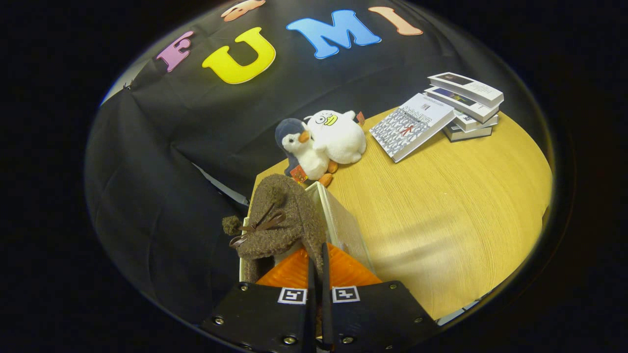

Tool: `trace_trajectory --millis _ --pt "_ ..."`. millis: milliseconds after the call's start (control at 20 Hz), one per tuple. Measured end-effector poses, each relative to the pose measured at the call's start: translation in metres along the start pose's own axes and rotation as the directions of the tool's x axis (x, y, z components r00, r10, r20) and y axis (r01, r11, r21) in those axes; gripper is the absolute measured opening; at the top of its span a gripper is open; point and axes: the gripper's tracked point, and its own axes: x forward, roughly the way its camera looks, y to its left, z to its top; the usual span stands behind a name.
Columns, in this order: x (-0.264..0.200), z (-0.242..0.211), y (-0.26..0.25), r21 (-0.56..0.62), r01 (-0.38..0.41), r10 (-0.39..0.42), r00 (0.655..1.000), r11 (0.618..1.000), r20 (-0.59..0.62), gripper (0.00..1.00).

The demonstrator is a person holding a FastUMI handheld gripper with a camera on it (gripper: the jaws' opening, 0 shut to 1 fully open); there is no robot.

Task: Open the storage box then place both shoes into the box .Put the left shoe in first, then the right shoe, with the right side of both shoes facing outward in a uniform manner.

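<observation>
Hand-held gripper (318, 267): fingers are drawn nearly together and pinch the edge of the brown fuzzy shoe (282, 220).
Shoe: held just ahead of the fingers, above the white storage box (343, 223); a brown bow and pompom are seen on it.
Storage box: set at the table (441, 206) edge, partly hidden by the shoe.
Plush toys: a penguin (301, 149) and a white duck (338, 135), touching, beyond the box.
Books (441, 115): stacked farther off, one leaning against the pile.
</observation>
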Motion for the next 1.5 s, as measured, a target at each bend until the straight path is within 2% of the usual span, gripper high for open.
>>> trace_trajectory --millis 50,100,250,350,400,650,850,1150,1350,1500 --pt "0.002 -0.002 0.002 -0.002 -0.010 0.010 1.000 1.000 -0.005 0.05" --pt "0.004 -0.004 0.004 -0.012 -0.023 0.022 1.000 1.000 -0.008 0.10" --pt "-0.008 0.014 0.007 -0.059 -0.027 0.030 0.997 0.998 0.064 0.69" --pt "-0.023 0.028 0.007 -0.124 -0.025 0.039 0.993 0.992 0.114 0.93" --pt "-0.032 0.035 0.006 -0.159 -0.021 0.045 0.988 0.987 0.145 0.97" --pt "-0.083 0.074 -0.005 -0.320 0.019 0.082 0.950 0.947 0.301 0.97" --pt "-0.131 0.100 -0.023 -0.398 0.075 0.108 0.902 0.914 0.418 0.97" --pt "-0.185 0.134 -0.067 -0.433 0.229 0.066 0.821 0.872 0.567 0.97" --pt "-0.208 0.146 -0.096 -0.419 0.282 0.047 0.782 0.863 0.622 0.96" --pt "-0.223 0.155 -0.110 -0.402 0.303 0.053 0.740 0.864 0.671 0.96"
